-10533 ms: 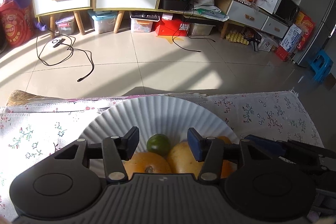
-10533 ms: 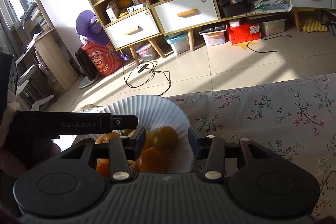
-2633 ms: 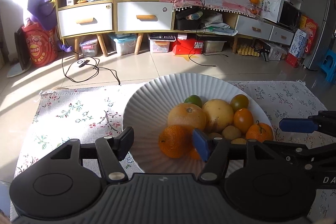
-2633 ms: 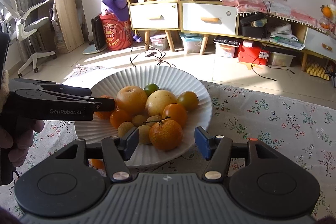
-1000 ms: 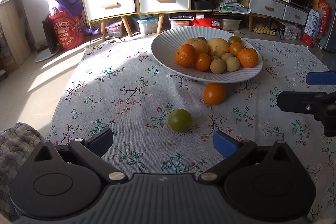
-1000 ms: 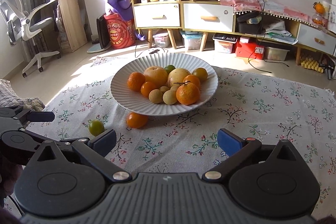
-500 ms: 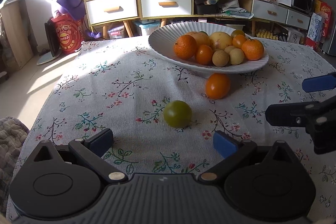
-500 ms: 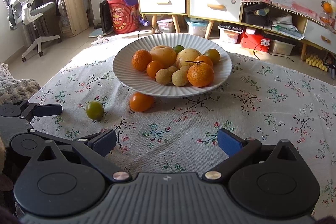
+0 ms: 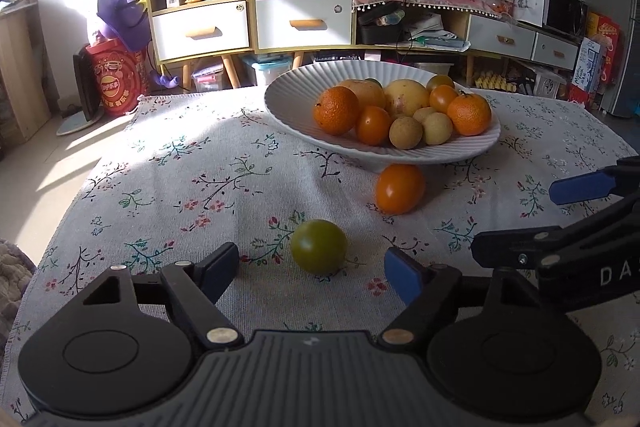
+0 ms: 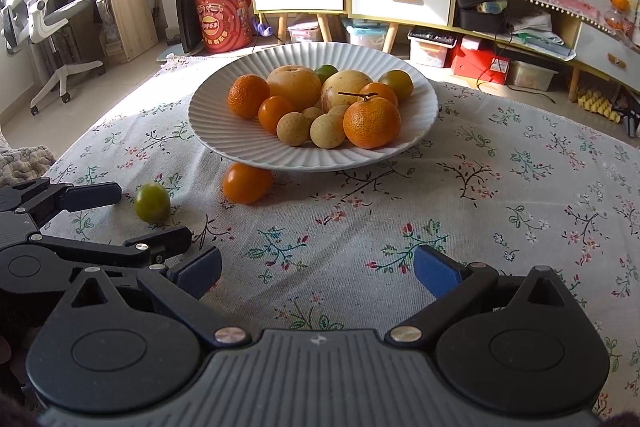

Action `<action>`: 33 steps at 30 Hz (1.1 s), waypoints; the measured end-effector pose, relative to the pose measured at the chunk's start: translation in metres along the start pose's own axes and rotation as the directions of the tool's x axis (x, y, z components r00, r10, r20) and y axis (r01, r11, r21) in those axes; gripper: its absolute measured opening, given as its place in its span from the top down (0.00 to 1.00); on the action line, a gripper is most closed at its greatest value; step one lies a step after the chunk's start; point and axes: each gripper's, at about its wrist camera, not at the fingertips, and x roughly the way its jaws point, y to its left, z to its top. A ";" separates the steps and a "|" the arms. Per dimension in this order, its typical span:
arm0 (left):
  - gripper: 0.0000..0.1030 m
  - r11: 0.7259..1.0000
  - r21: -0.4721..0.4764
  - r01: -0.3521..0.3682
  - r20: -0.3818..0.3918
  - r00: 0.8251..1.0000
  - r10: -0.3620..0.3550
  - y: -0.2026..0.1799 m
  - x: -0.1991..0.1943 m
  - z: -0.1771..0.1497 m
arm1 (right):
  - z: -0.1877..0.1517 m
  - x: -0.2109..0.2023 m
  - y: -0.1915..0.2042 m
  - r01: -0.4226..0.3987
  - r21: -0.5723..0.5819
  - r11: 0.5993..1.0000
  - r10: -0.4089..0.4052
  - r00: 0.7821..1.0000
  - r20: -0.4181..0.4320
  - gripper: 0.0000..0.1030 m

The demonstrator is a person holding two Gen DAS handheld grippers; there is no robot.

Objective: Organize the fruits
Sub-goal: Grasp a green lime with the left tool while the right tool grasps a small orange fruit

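Note:
A small green fruit (image 9: 319,247) lies on the floral cloth between the fingers of my left gripper (image 9: 312,267). Its jaws are closing; the pads stand clear of the fruit on both sides. From the right wrist view, the same green fruit (image 10: 152,202) sits between the left gripper's fingers (image 10: 92,195). An orange fruit (image 9: 399,188) rests on the cloth against the underside of the white ribbed plate (image 9: 288,107), which holds several oranges and pale round fruits. My right gripper (image 10: 320,269) hovers open over bare cloth in front of the plate (image 10: 212,131), nothing between its fingers.
The floral tablecloth (image 10: 500,187) covers the table; its left edge drops to the floor near a knitted cushion (image 9: 10,267). Cabinets (image 9: 248,23), a fan and boxes stand far behind. The right gripper's fingers (image 9: 580,187) reach in to the right of the loose fruits.
My left gripper's jaws have narrowed around the green fruit, which now looks closer. The right gripper has sunk slightly toward the cloth. The fruits have not moved.

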 end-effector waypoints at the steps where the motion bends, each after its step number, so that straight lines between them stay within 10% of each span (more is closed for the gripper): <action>1: 0.36 1.000 0.000 0.002 0.001 1.000 -0.002 0.000 0.000 0.000 | 0.000 0.000 0.000 0.001 0.002 1.000 -0.001 1.000 -0.001 0.01; 9: 0.54 1.000 0.015 0.018 0.001 1.000 -0.018 0.003 -0.002 0.010 | -0.001 0.003 0.000 0.002 0.011 1.000 -0.002 1.000 -0.006 0.01; 15: 0.85 0.999 0.013 0.048 -0.037 0.998 -0.047 0.004 -0.002 0.010 | 0.001 0.005 0.001 -0.003 0.001 1.000 0.003 1.000 -0.003 0.01; 33: 0.86 0.999 -0.018 0.035 -0.121 0.992 -0.037 0.021 -0.025 0.013 | 0.001 0.009 0.015 -0.054 0.021 0.998 0.054 0.998 0.029 0.10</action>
